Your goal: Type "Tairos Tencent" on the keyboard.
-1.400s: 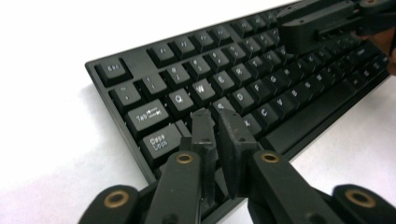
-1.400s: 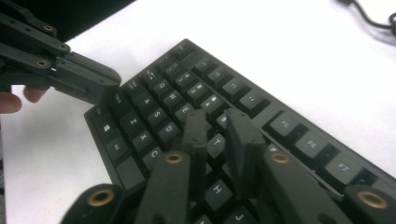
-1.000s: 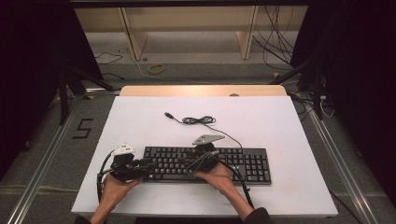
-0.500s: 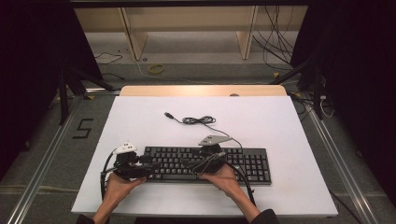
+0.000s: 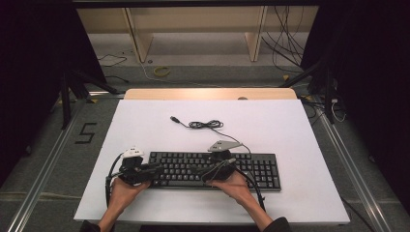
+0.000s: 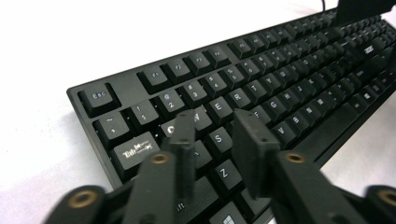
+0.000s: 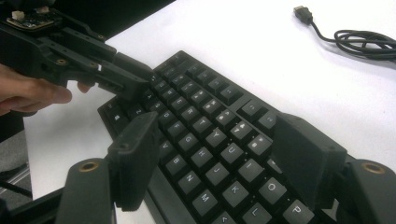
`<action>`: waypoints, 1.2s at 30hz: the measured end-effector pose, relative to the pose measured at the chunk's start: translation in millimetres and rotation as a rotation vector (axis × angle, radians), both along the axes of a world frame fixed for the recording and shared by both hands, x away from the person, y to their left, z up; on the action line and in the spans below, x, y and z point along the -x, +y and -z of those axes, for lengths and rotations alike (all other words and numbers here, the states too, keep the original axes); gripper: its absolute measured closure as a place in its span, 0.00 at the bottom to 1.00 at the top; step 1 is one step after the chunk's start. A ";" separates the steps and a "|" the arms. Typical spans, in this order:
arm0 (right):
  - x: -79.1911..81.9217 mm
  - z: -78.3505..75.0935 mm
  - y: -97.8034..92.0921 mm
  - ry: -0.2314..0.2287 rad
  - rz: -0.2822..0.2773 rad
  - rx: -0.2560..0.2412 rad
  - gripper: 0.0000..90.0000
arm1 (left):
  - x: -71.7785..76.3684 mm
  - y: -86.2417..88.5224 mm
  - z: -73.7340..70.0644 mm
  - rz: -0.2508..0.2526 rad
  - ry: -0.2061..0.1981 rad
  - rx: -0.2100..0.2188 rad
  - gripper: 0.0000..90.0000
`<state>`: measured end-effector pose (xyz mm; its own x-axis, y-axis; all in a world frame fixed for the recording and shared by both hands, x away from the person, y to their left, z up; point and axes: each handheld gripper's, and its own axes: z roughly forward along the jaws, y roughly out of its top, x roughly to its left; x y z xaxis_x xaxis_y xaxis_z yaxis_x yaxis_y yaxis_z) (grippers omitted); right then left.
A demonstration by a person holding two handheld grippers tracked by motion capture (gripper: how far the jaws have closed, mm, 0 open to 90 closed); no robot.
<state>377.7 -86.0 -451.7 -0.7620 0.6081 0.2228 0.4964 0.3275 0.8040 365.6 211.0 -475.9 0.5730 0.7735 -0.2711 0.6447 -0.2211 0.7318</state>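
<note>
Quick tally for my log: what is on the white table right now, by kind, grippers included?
Keyboards: 1, the black keyboard
Cables: 1, the keyboard's black USB cable, partly coiled behind it
Grippers: 2, the left gripper and the right gripper, both over the keys with jaws apart
Total: 4

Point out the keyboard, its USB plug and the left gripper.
keyboard (image 5: 251,166): high view, keys right of centre.
USB plug (image 7: 303,12): right gripper view, the connector's body.
left gripper (image 6: 212,140): left gripper view, gap between jaw tips.
</note>
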 end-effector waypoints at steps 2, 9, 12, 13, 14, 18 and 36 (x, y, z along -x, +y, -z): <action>0.1 -0.3 -0.4 -0.003 0.001 0.000 0.36 | -0.5 -1.0 0.0 -0.001 0.004 -0.012 0.85; 0.8 -1.6 -2.9 -0.008 0.004 0.002 0.36 | -2.7 -4.9 1.4 -0.004 0.011 -0.045 0.95; 0.7 -1.8 -4.4 -0.009 0.007 0.005 0.36 | -3.3 -4.9 1.9 -0.004 0.012 -0.055 0.98; 0.6 -1.9 -4.9 -0.008 0.008 0.007 0.36 | -3.5 -4.8 2.1 -0.004 0.013 -0.057 0.99; 0.7 -1.9 -5.3 -0.006 0.009 0.007 0.36 | -3.8 -4.7 2.2 -0.004 0.015 -0.059 0.99; 0.7 -2.0 -6.6 -0.009 0.012 0.006 0.36 | -4.7 -4.4 2.7 -0.007 0.020 -0.064 0.99; 1.2 -1.5 -6.6 -0.006 0.014 0.007 0.36 | -5.2 -4.8 5.5 -0.003 0.039 -0.076 0.99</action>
<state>376.5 -92.6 -450.2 -0.7545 0.6204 0.2143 0.4966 0.3260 0.8045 370.8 206.2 -481.4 0.5610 0.7942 -0.2335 0.6731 -0.2735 0.6871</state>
